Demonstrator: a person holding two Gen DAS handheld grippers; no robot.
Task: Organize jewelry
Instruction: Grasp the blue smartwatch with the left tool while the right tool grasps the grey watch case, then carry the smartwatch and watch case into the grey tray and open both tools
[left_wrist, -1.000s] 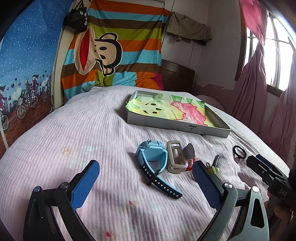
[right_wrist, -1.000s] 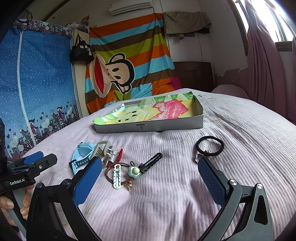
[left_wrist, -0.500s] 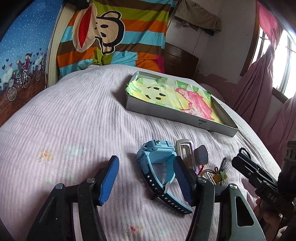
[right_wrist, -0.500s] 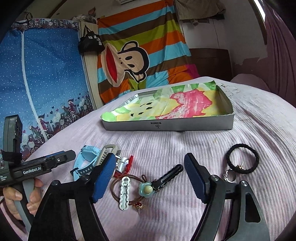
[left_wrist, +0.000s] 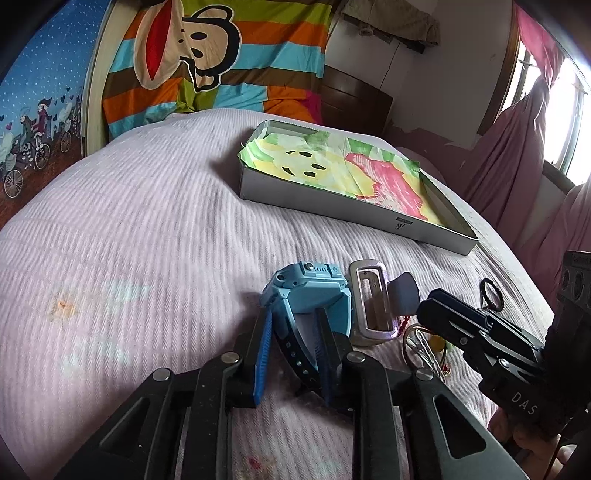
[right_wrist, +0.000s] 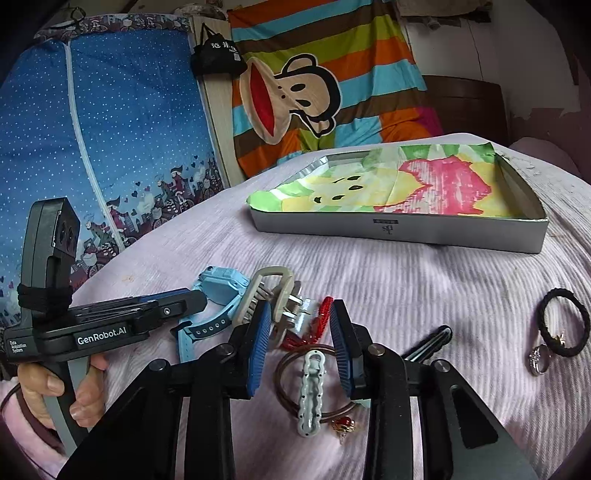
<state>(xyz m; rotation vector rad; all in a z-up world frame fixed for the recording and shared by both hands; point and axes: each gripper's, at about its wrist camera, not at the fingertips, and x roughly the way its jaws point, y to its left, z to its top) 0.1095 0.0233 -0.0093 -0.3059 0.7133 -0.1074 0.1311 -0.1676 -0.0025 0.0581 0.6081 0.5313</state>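
A light blue smartwatch lies on the pink bedspread, also in the right wrist view. My left gripper has closed on its dark-blue strap. A beige hair claw lies just right of the watch. My right gripper is partly closed around a pile: a brown ring with a pale blue clip, a red piece and the beige claw. Its pads touch nothing that I can see. The grey box lined with colourful paper sits behind.
A black hair tie with a silver ring lies on the right. A black clip lies beside the right gripper. The box in the left wrist view is at the far centre-right. A striped monkey blanket hangs behind.
Both grippers moved forward and down toward the jewelry and narrowed. The left one closed on the blue watch strap. The right one narrowed around the ring and clip pile.
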